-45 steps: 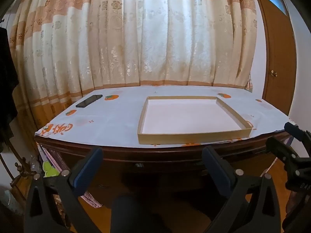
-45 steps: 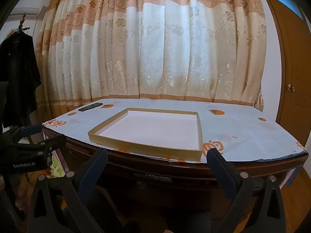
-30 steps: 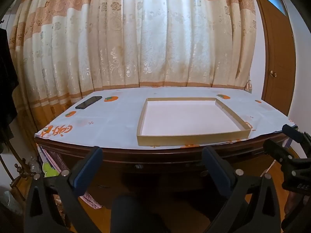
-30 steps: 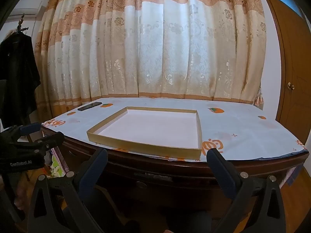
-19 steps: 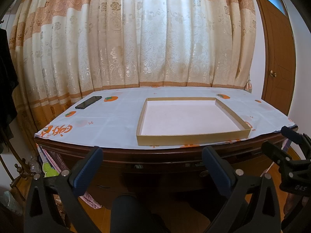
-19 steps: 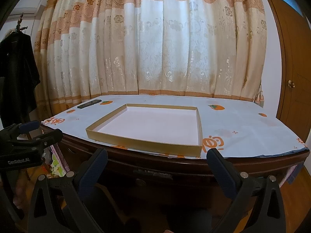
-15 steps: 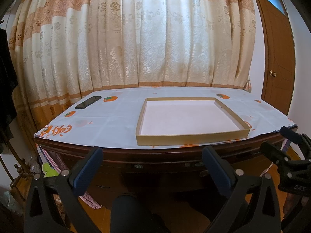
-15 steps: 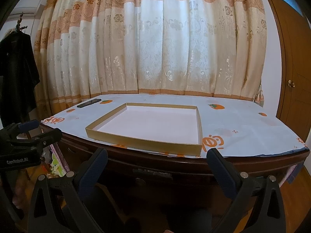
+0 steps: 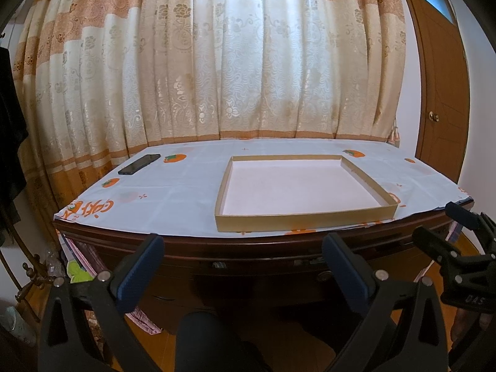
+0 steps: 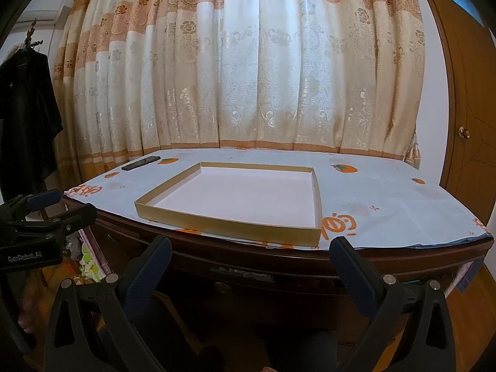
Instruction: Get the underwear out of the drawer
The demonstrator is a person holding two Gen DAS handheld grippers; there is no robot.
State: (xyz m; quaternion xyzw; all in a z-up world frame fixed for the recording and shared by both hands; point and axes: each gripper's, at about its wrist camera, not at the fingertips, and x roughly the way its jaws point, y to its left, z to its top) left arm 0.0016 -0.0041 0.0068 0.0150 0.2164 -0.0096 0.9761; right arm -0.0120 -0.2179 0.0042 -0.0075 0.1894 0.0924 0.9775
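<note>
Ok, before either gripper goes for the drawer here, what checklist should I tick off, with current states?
1. Left gripper open and empty: ok.
2. Right gripper open and empty: ok.
3. Drawer front under the table edge in view: ok.
4. Drawer open: not ok, it looks shut.
5. Underwear visible: not ok, none in view.
6. Shallow gold-rimmed box on the tablecloth empty: ok.

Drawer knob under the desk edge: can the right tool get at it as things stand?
Probably yes. The right tool is open and empty, and the drawer knob sits between its fingers with nothing in front. The drawer is shut, so no underwear shows.
</note>
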